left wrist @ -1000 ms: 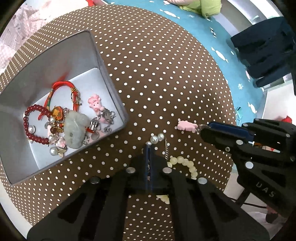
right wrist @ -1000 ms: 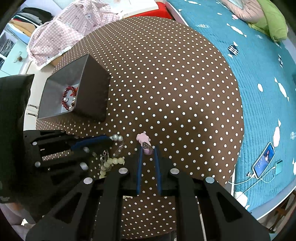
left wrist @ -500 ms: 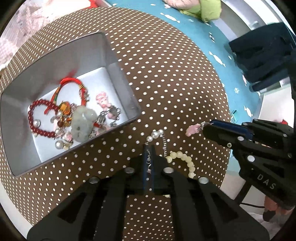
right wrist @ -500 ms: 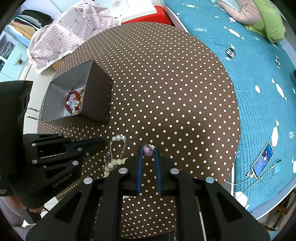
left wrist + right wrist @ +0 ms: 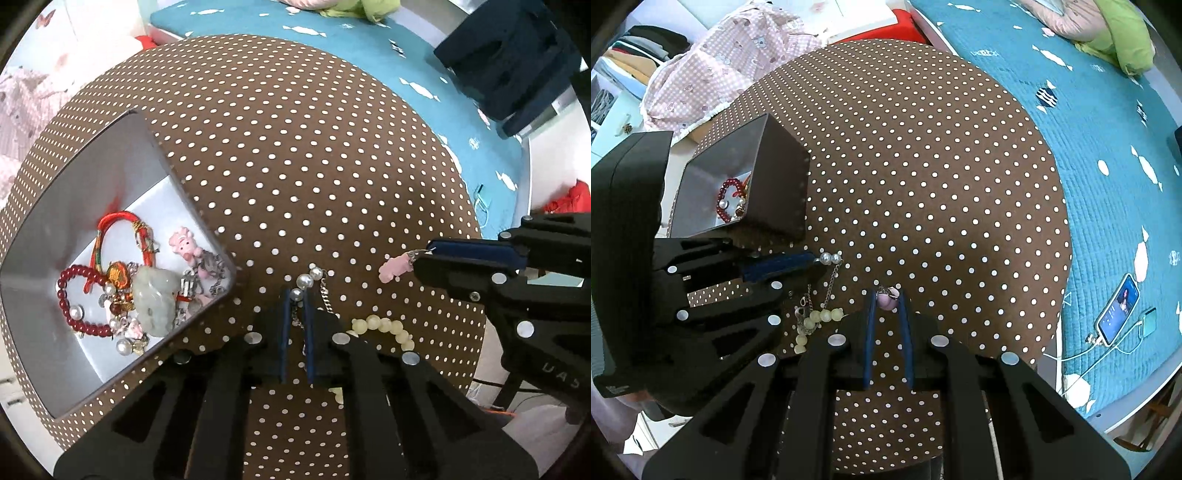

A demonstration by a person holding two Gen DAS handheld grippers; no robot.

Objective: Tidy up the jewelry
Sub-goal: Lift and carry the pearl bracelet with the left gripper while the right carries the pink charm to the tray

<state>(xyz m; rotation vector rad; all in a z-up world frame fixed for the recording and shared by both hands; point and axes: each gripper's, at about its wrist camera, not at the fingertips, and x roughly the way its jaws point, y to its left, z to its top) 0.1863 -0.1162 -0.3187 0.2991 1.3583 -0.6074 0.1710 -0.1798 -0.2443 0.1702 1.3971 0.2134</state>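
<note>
Your left gripper point(image 5: 296, 295) pinches the pearl-and-chain bracelet point(image 5: 312, 277) above the polka-dot tabletop point(image 5: 295, 155), beside the jewelry box point(image 5: 155, 155), while your right gripper point(image 5: 886, 295) clamps the pink charm point(image 5: 887, 300).

Brown tablecloth point(image 5: 314, 166) w/ white dots. Grey box point(image 5: 92, 177) on it: red beads point(image 5: 70, 299), pale green stone point(image 5: 153, 299), pink charm point(image 5: 184, 245). Blue bedspread point(image 5: 1108, 166) behind, white shapes.
</note>
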